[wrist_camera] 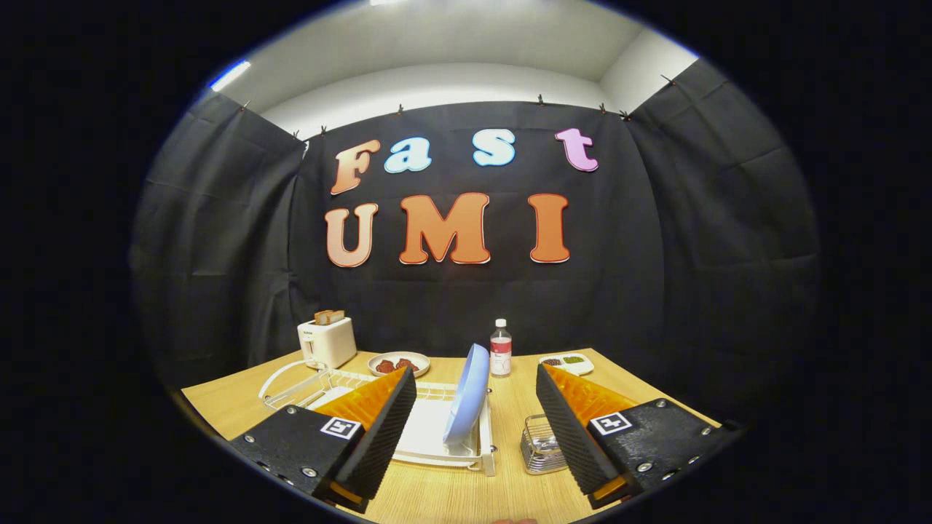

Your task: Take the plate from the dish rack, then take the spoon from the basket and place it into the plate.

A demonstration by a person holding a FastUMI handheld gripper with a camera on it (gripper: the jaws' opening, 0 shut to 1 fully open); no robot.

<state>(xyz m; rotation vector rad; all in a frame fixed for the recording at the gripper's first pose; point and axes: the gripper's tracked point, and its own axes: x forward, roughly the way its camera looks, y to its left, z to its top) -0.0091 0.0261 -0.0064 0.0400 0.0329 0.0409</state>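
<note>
The room is a booth hung with black cloth on three sides, with a pale wall and ceiling above it. Below that runs the surface, a light wood-grain top that carries everything else.

On it, the largest thing is the white wire rack, sitting just ahead of the tool and partly behind its left finger. The plate, pale blue, stands on edge in the rack's right end, leaning a little, and lies between the two fingers but beyond their tips. Just beside the rack on the right is a small wire basket, half hidden by the right finger; I cannot make out the spoon in it.

Further back stand a white toaster with bread in its slots, a dish of dark food, a small divided tray and a bottle with a white cap.

The tool is released, its fingers spread wide and touching nothing. The first step looks to be in hand and barely begun: the plate is not yet gripped. The next move probably calls for going forward and down until the plate's upper rim sits between the fingers, then closing on that thin edge and lifting straight up clear of the wires. A skewed grip could let it slip.
</note>
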